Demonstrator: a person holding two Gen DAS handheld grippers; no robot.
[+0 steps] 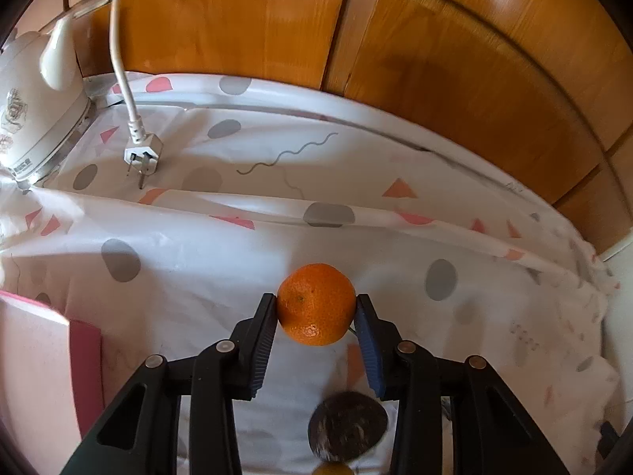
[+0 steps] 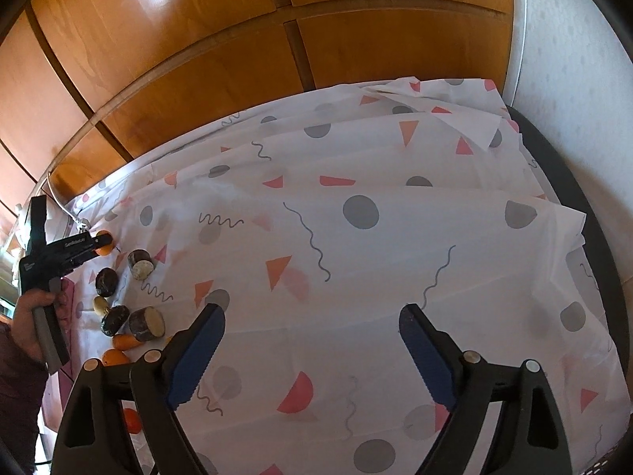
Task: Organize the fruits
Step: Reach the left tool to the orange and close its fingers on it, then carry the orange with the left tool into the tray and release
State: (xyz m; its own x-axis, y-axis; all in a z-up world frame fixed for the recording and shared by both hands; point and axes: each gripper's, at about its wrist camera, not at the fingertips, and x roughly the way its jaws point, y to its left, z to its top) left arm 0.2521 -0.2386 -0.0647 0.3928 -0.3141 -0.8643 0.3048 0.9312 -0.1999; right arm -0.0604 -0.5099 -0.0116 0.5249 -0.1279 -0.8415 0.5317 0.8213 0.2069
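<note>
My left gripper (image 1: 315,300) is shut on a round orange (image 1: 312,318), with both ribbed pads pressed against its sides, just over the patterned tablecloth (image 1: 198,277). In the right wrist view the same gripper (image 2: 103,242) is at the far left, held by a person's hand (image 2: 29,308), and the orange (image 2: 103,252) peeks out below its fingers. My right gripper (image 2: 312,316) hangs open above bare cloth with nothing between its fingers. Several dark round fruits (image 2: 140,264) and more oranges (image 2: 114,356) lie in a cluster left of it.
A white appliance (image 1: 35,111) and its loose plug (image 1: 142,154) sit at the back left, before wooden cabinet doors (image 1: 455,79). A pink box (image 1: 39,356) stands at the left. A dark fruit (image 1: 348,427) lies below my left gripper. The table's dark right edge (image 2: 585,213) is close.
</note>
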